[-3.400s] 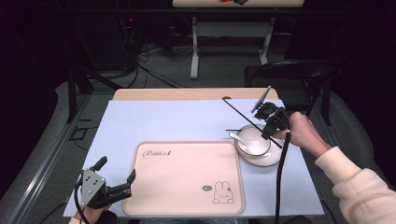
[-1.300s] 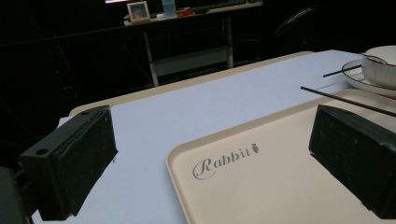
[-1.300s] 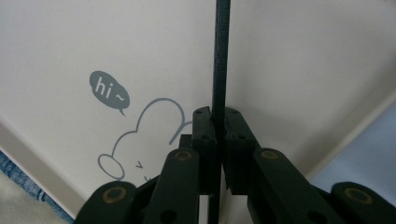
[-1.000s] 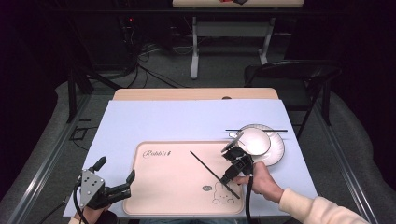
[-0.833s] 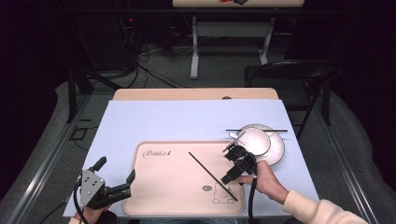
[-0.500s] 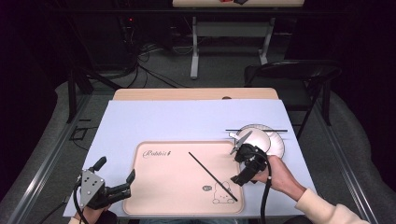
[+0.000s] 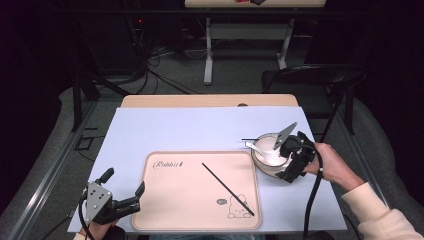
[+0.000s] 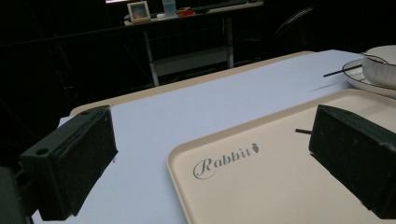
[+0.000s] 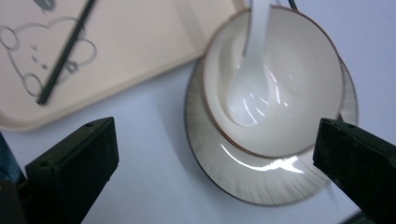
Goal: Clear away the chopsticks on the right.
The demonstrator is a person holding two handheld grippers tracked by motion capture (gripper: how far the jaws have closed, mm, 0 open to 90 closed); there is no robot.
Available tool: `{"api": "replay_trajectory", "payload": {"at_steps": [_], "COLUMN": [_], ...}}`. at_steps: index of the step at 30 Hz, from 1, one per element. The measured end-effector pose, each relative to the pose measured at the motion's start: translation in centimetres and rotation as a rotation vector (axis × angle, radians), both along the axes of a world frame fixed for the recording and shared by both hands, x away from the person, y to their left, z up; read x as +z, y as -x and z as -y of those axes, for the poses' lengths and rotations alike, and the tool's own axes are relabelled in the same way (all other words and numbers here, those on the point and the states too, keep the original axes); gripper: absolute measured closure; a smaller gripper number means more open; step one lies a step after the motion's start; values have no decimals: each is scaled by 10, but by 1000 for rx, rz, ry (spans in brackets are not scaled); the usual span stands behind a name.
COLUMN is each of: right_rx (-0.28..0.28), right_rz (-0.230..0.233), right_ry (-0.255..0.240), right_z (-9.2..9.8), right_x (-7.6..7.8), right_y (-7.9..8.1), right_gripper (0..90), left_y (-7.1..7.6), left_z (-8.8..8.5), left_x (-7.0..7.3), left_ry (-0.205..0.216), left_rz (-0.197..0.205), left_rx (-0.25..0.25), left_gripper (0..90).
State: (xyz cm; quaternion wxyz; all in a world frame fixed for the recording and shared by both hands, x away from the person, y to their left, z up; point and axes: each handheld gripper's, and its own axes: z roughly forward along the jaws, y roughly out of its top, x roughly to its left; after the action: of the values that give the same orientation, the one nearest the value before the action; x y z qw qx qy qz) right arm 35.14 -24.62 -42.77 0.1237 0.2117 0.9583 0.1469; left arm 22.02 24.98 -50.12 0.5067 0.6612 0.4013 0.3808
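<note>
The right gripper (image 7: 291, 159) hangs over the bowl (image 9: 275, 88), its fingers (image 9: 74, 172) just opened wide and holding nothing; one black chopstick (image 7: 228, 189) lies slantwise on the tray (image 7: 165, 200), seemingly laid there for carrying (its mate (image 7: 249, 139) waits behind the bowl); the left gripper (image 7: 129, 204), fingers spread and empty, rests at the tray's near corner on the worktop (image 7: 175, 130), probably ready to steady it; the spoon (image 9: 247, 88) leans in the bowl on its saucer (image 9: 219, 168).

room: dark | floor (image 7: 165, 75): grey | chair (image 7: 312, 77): black | far desk (image 7: 250, 4)
</note>
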Motion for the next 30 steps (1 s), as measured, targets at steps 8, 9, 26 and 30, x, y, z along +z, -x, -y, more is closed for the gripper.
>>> {"api": "replay_trajectory", "payload": {"at_steps": [8,9,26,30], "right_rx": [66,66,79,89], "right_rz": [23,29,34,41], "right_ry": [54,66,130,164], "right_z": [26,32,62,64], "right_x": [12,16,16,8], "right_y": [-23,-31,-99,-109], "right_gripper": [0,0,0,0], "left_y": [0,0,0,-1], "left_z": [0,0,0,0], "left_x": [0,0,0,0], "left_ry": [0,0,2,0], "left_rz": [0,0,-4,-5], "left_rx": [2,1,1,0], "left_gripper": [5,5,4,4]}}
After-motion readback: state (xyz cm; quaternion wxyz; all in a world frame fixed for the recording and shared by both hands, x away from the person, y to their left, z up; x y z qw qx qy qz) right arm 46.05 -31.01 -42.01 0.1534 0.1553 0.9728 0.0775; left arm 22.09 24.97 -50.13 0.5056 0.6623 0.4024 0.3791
